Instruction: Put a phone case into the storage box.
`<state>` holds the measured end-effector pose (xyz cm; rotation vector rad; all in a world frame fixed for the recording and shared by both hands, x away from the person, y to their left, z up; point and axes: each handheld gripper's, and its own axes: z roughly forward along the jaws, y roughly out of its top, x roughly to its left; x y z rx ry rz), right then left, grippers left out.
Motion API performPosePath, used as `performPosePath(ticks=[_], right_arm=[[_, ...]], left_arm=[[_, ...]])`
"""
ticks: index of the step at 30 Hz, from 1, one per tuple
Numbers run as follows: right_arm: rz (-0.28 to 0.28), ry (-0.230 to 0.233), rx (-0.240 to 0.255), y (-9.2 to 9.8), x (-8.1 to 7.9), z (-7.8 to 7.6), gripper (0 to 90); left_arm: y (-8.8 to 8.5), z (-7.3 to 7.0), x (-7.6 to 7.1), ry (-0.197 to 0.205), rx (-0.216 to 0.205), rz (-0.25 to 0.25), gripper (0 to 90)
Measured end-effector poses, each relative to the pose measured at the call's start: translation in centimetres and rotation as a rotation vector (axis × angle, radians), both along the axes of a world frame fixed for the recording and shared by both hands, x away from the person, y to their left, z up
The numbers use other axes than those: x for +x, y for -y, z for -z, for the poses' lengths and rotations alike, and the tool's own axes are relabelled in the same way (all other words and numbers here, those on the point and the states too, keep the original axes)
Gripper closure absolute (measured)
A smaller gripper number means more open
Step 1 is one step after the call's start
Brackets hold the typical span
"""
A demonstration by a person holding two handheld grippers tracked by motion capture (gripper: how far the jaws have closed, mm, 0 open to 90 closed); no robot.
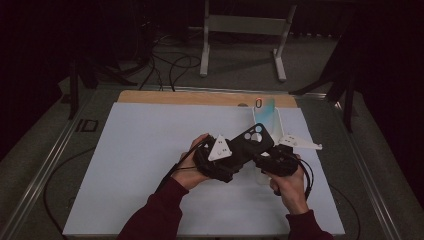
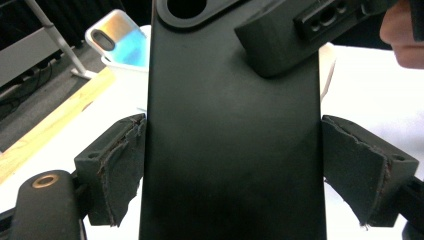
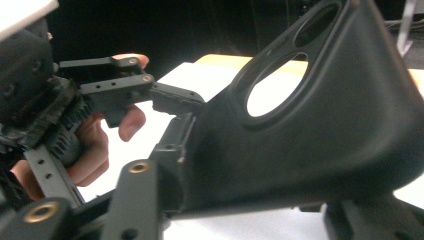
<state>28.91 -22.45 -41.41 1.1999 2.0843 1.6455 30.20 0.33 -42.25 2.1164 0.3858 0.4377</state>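
Above the white mat (image 1: 150, 150), mid-table toward the right, a black phone case (image 1: 252, 140) sits lifted between both grippers. Left gripper (image 1: 240, 152): pads clamped on the case's two long edges. Right gripper (image 1: 267, 159): jaws closed on the case's edge nr the camera cutout. Far right: iridescent phone (image 1: 264, 112) leaning in a white stand (image 1: 300, 142).

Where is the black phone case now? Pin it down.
In the high view the black phone case sits right of centre above the white mat, between the left tool and right tool.
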Motion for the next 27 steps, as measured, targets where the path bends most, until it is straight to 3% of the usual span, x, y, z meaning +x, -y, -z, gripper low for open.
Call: performPosePath(ticks=[4,5,6,8,10,11,12,14,23,27], right_arm=[[-0.029,-0.008,0.008,-0.5,0.1,0.0,68.8],[-0.029,-0.008,0.008,-0.5,0.1,0.0,68.8],[-0.042,0.002,0.01,-0.8,0.0,0.0,76.7],[-0.049,0.002,0.011,-0.9,0.0,-0.1,79.8],[-0.064,-0.002,0.021,-1.0,0.0,-0.1,86.1],[-0.056,0.009,-0.004,-1.2,-0.1,-0.1,86.6],[-0.051,0.021,-0.032,-1.3,-0.1,-0.1,86.9],[-0.062,0.009,-0.031,-1.4,0.0,0.0,87.2],[-0.069,0.033,-0.066,-0.9,0.1,-0.1,87.2],[-0.096,0.041,-0.051,-0.6,-0.1,-0.2,87.1]], left_arm=[[0.3,0.4,-0.1,-0.014,0.004,0.011,15.2],[0.3,0.4,-0.1,-0.014,0.004,0.011,15.1],[0.5,0.5,-0.1,-0.015,0.007,0.013,15.1],[0.6,0.6,-0.1,-0.008,0.009,0.007,14.7],[0.8,0.7,0.0,-0.004,0.009,-0.027,16.5],[0.8,0.8,0.2,-0.019,0.003,-0.029,25.0],[0.8,0.9,0.4,-0.035,0.006,-0.025,19.7],[0.8,1.2,0.6,-0.05,0.022,-0.028,15.7],[-0.6,1.7,1.5,-0.15,-0.018,-0.012,12.8],[-1.1,1.8,1.7,-0.188,-0.041,0.004,10.3]])
